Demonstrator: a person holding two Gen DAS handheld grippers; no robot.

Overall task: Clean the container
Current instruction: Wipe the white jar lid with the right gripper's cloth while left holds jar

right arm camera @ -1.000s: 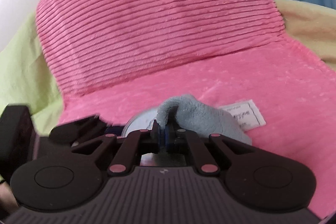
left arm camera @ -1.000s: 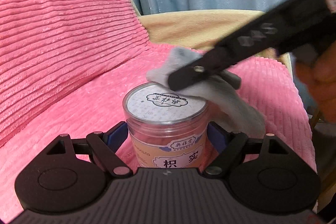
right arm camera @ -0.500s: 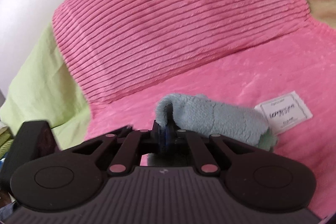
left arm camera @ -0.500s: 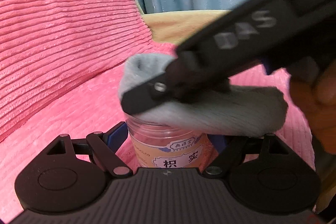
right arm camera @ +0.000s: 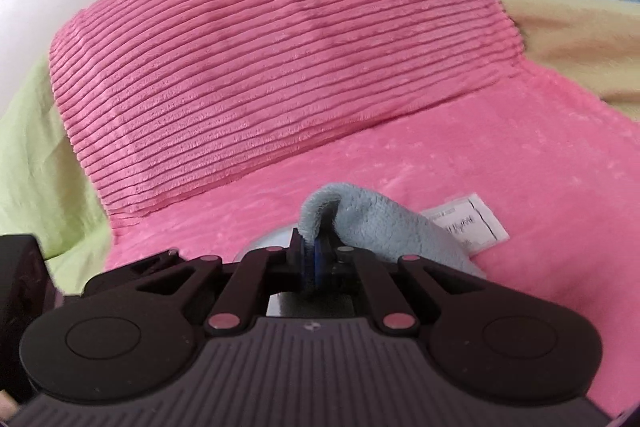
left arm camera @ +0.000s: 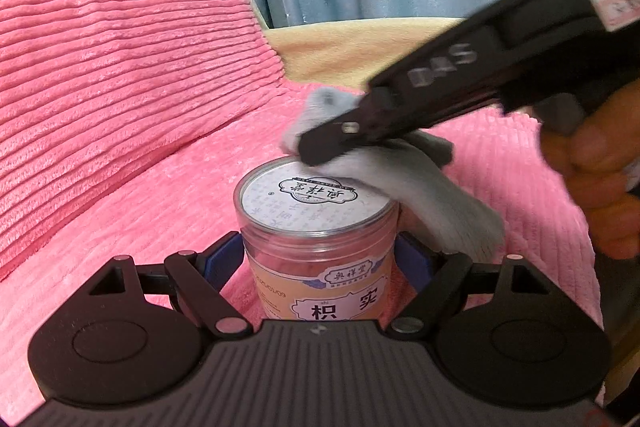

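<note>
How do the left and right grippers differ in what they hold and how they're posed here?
The left gripper is shut wide on the sides of the upright jar; the right gripper is pinched nearly closed on a fold of grey cloth. The left holds level behind the jar; the right angles down over the lid, where the cloth touches its far right edge. Both are black with blue pads.

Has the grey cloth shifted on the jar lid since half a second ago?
Yes. The grey cloth, pinched by the right gripper, then covered the whole jar lid; now it sits at the lid's far right edge, print exposed.
</note>
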